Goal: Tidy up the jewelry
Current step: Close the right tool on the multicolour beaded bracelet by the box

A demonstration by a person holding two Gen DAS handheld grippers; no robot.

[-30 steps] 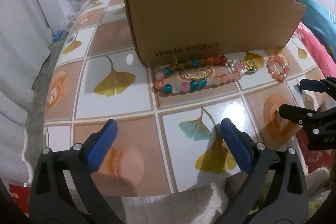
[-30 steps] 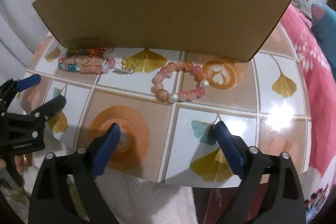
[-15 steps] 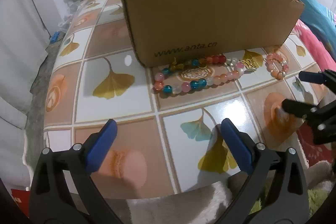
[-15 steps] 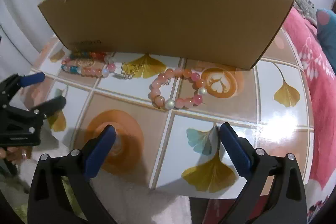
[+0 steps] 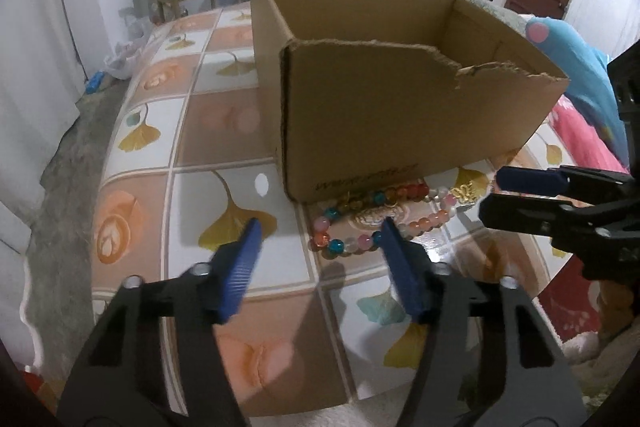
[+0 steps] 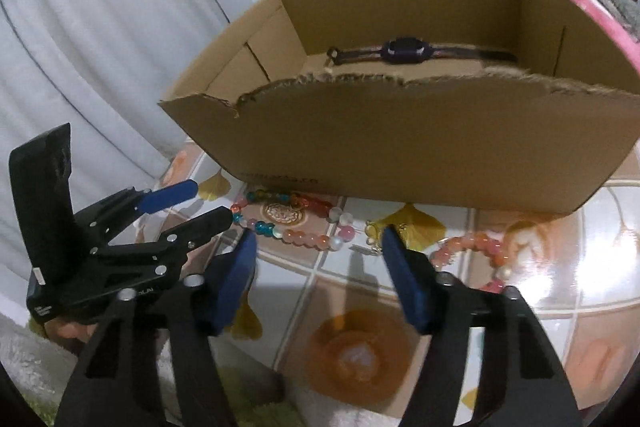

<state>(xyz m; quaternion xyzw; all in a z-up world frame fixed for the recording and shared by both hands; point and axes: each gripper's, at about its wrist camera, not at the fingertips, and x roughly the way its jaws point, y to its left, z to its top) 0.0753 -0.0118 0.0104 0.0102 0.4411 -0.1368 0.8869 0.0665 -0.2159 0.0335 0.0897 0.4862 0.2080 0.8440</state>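
Cardboard box is sitting open-topped on the tiled desk; a dark strap-like bracelet is lying inside against its far wall. Multicolour bead bracelet is lying on the desk at the box's 6 o'clock, touching its base. Pink bead bracelet is blurring under glare, partly hidden. Left tool and right tool are both hovering spread wide, gripping nothing.

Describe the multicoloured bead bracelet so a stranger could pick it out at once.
Find the open cardboard box on the tiled table. Along the foot of its printed front wall lie some bracelets; take the multicoloured bead bracelet at the left end. Unlike the all-pink peach bracelet to its right, it mixes teal, red, pink and clear beads.
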